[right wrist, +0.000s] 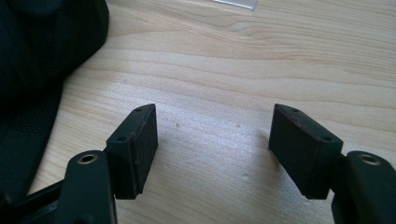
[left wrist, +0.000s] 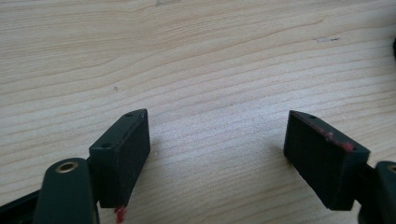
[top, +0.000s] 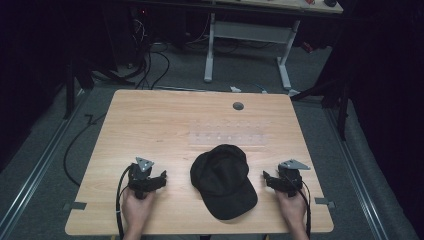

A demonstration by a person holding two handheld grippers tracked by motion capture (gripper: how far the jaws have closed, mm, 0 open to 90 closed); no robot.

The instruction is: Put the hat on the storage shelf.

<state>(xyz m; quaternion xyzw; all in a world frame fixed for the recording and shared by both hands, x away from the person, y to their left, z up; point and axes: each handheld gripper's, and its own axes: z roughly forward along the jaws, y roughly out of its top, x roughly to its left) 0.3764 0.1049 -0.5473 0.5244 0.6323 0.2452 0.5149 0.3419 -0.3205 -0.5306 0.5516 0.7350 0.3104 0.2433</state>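
Cap (top: pixel 223 181) lying near the table's (top: pixel 150 130) front edge, between both grippers.
Left gripper (top: pixel 161 177) and right gripper (top: pixel 266 178) are resting spread and empty, flanking it; bare wood is stretching ahead.

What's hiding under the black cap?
The black cap lies flat on the wooden table, crown up, so only tabletop shows around it. Whatever might sit beneath is covered. A clear plastic sheet lies just behind it.

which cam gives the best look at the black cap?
High view: the whole black cap lies on the table between the two hand-held grippers, brim toward the person. The right gripper view catches only a dark edge of it; the left gripper view shows at most a dark sliver at its right edge.
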